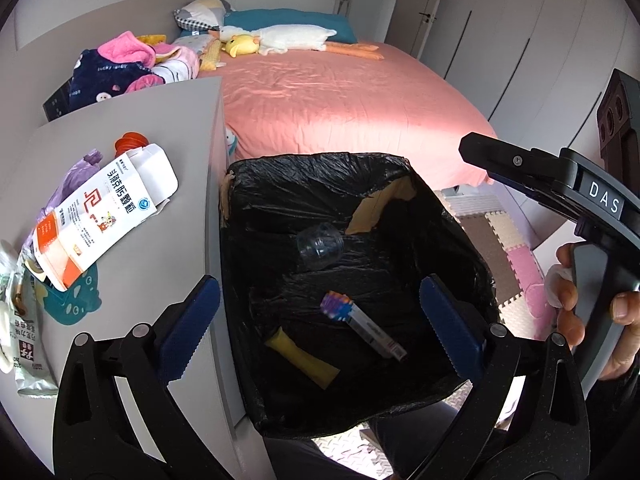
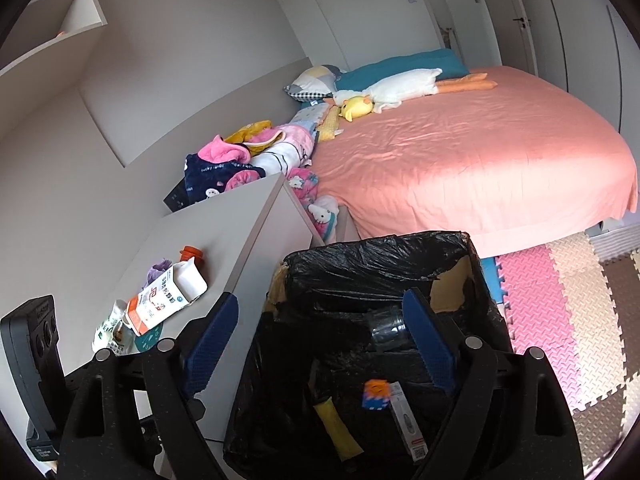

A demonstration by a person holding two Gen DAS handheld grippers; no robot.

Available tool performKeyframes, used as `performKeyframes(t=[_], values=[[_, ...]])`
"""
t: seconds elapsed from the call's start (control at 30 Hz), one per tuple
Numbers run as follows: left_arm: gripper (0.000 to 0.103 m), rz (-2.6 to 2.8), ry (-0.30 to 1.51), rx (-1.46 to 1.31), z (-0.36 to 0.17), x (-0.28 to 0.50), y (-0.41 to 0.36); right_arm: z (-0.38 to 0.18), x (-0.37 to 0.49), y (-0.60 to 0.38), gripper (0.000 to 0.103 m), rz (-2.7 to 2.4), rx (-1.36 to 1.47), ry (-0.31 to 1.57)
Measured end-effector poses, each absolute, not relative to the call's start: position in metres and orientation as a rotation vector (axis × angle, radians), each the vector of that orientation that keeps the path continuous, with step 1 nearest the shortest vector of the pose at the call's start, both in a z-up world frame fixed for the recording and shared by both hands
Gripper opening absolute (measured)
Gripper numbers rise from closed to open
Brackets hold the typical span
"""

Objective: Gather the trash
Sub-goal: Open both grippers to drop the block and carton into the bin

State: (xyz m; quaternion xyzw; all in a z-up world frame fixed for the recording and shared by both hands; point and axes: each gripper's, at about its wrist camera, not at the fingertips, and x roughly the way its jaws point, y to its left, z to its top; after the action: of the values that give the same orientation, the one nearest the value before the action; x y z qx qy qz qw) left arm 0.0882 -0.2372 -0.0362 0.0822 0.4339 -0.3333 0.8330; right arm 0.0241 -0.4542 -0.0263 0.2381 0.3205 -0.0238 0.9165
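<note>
Left gripper (image 1: 320, 328) jaws spread wide, empty, above black-lined bin (image 1: 400, 208). Right gripper (image 2: 320, 344) likewise spread. Toothbrush pack (image 1: 360, 324), yellow wrapper (image 1: 304, 356), clear bottle (image 1: 320, 246) lie inside. Medicine box (image 1: 104, 212) on desk (image 1: 168, 128) at 10 o'clock; bed (image 1: 340, 104) at 12.

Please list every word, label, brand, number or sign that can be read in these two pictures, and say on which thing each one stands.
"DAS": white letters on the dark handle of the right gripper.
"lucky": pale print on the navy fleece garment; the words after it are blurred.
White and orange carton: large Chinese characters, seen upside down, not clearly readable.
Pale snack packet: Chinese print, too blurred.
Narrow white box in the black-lined bin: print too small.
</note>
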Motion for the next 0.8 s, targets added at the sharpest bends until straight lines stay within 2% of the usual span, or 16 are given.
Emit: performKeyframes(t=[0.8], values=[[0.097, -0.480, 0.896, 0.084, -0.035, 0.102, -0.128, -0.038, 0.060, -0.360, 0.084, 0.144, 0.376, 0.729]])
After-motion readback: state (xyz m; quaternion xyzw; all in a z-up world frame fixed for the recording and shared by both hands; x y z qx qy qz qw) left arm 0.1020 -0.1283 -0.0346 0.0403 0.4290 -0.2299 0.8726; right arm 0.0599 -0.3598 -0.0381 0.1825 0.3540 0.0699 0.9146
